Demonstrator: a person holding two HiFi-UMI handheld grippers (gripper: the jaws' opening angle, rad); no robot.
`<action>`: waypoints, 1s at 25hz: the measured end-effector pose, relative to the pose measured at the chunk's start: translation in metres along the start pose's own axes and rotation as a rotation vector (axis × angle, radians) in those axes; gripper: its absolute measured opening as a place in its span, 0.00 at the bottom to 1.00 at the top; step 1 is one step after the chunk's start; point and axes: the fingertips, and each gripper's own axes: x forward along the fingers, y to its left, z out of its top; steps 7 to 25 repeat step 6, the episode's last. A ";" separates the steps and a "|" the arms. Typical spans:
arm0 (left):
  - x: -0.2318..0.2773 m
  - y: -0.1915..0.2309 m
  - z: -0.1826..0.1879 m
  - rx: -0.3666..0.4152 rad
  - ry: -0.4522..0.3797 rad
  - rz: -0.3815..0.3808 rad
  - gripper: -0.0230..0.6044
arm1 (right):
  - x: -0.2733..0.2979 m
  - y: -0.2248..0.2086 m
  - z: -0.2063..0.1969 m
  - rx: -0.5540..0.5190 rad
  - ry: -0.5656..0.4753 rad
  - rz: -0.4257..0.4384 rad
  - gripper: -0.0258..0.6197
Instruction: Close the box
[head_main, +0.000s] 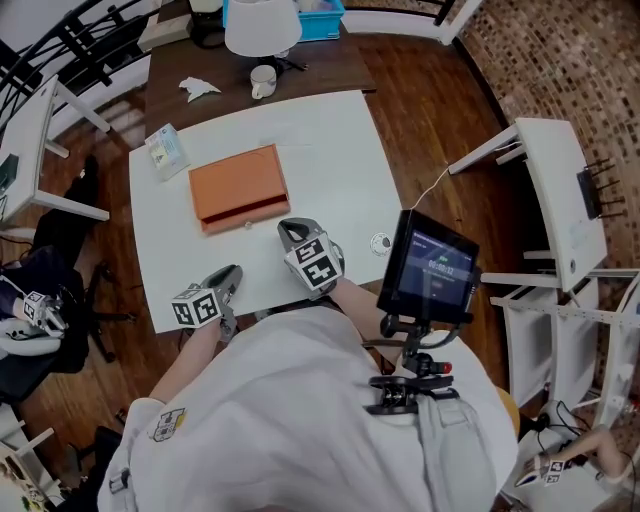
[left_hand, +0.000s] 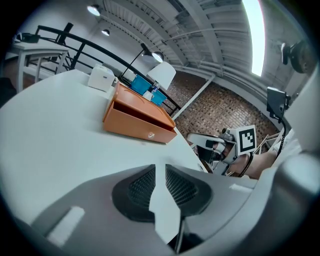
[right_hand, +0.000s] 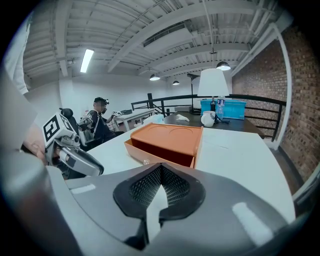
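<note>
An orange box (head_main: 240, 185) lies flat on the white table (head_main: 330, 150). Its drawer (head_main: 245, 218) stands a little way out toward me, a small knob on its front. In the left gripper view the box (left_hand: 137, 117) lies ahead and apart from the jaws. In the right gripper view the box (right_hand: 167, 140) is close in front, with a dark gap showing above the drawer. My left gripper (head_main: 232, 272) (left_hand: 160, 167) hovers near the table's front edge, shut and empty. My right gripper (head_main: 290, 228) (right_hand: 161, 170) sits just short of the drawer front, shut on nothing.
A tissue pack (head_main: 166, 150) lies at the table's far left. A small round object (head_main: 380, 243) rests near the right edge. A lamp (head_main: 262, 25), mug (head_main: 263, 80), crumpled paper (head_main: 198, 88) and blue bin (head_main: 320, 15) stand on the dark desk behind. White furniture (head_main: 560, 190) flanks the right.
</note>
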 end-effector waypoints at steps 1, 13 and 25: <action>0.000 0.000 0.001 0.002 -0.001 0.000 0.13 | 0.000 0.000 0.000 0.001 -0.002 0.000 0.04; -0.002 0.003 0.001 0.005 -0.001 0.004 0.13 | 0.001 0.001 0.000 0.001 -0.003 -0.003 0.04; -0.002 0.003 0.001 0.005 -0.001 0.004 0.13 | 0.001 0.001 0.000 0.001 -0.003 -0.003 0.04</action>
